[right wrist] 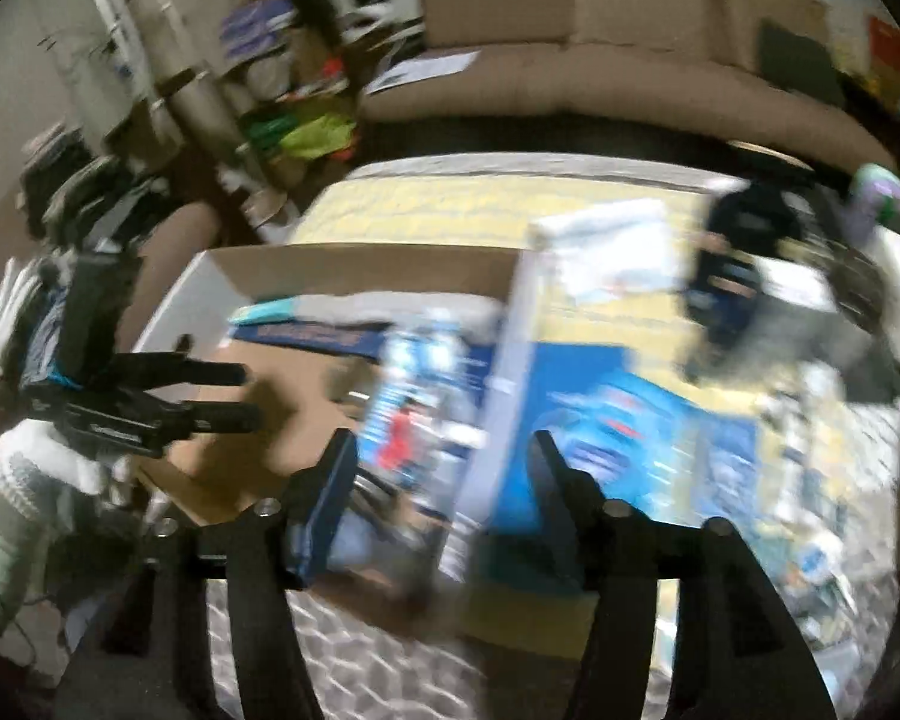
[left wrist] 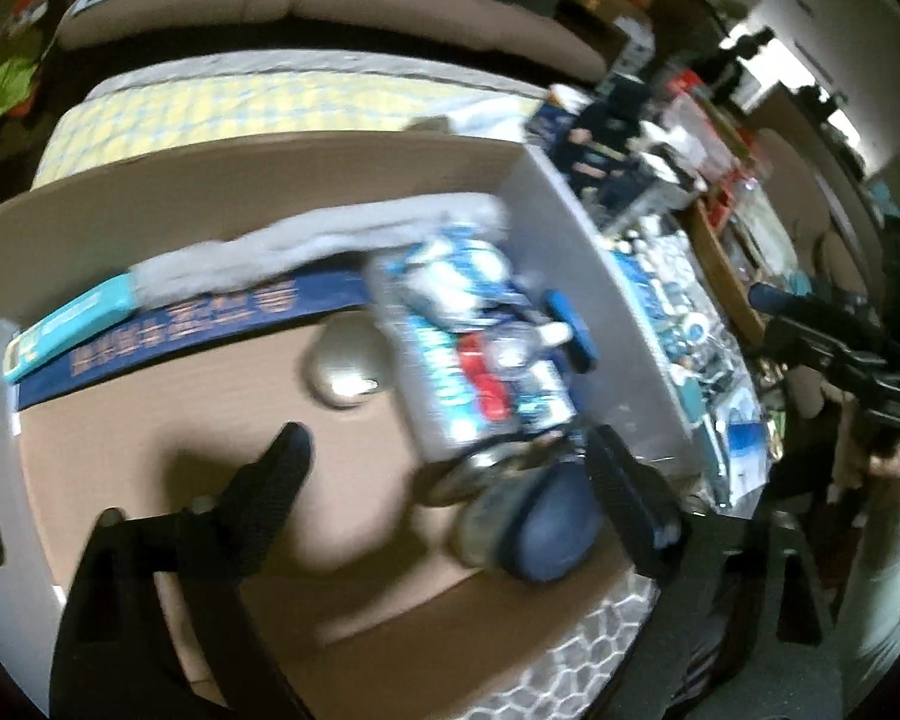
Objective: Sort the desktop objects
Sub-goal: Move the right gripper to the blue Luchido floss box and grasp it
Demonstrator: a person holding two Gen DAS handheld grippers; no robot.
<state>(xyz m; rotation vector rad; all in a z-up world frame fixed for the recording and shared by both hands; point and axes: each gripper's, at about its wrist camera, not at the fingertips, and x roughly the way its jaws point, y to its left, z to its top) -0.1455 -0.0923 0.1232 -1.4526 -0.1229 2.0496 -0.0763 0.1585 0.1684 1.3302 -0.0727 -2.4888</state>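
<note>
The left gripper (left wrist: 450,462) hangs with jaws released over the cardboard box (left wrist: 120,228), where the blister pack (left wrist: 480,360) lies lengthwise just ahead; the right gripper (right wrist: 444,456), jaws also released and empty, stands beside it.

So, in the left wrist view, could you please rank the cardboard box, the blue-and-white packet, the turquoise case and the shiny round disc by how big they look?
1. cardboard box
2. blue-and-white packet, nearer the camera and blurred
3. turquoise case and shiny round disc: too alike to rank
</note>
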